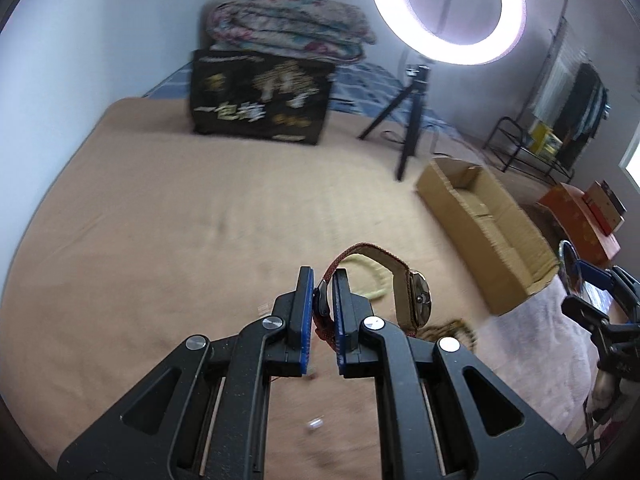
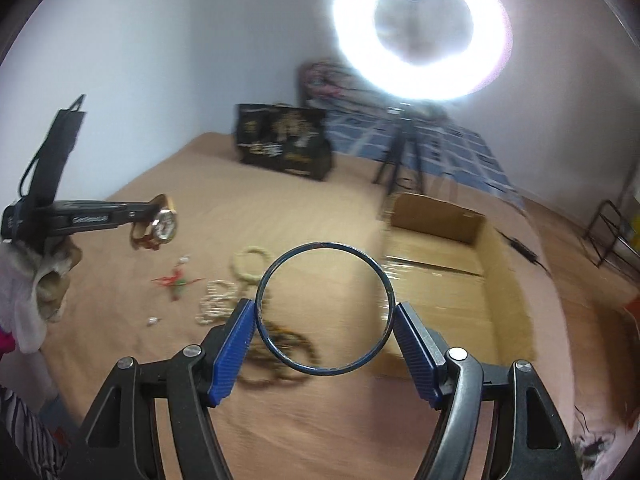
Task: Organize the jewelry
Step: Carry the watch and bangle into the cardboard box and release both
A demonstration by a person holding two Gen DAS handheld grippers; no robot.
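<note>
My left gripper is shut on the red strap of a gold wristwatch and holds it above the tan bed cover. The watch and the left gripper also show at the left of the right wrist view. My right gripper is shut on a dark blue metal bangle, held upright between the pads, in front of an open cardboard box. On the cover lie a pale yellow bracelet, a pearl bracelet, a dark beaded necklace and red-green trinkets.
The cardboard box lies on the bed's right side. A black printed bag, folded quilts, a black tripod and a lit ring light stand at the back. A metal rack is at far right.
</note>
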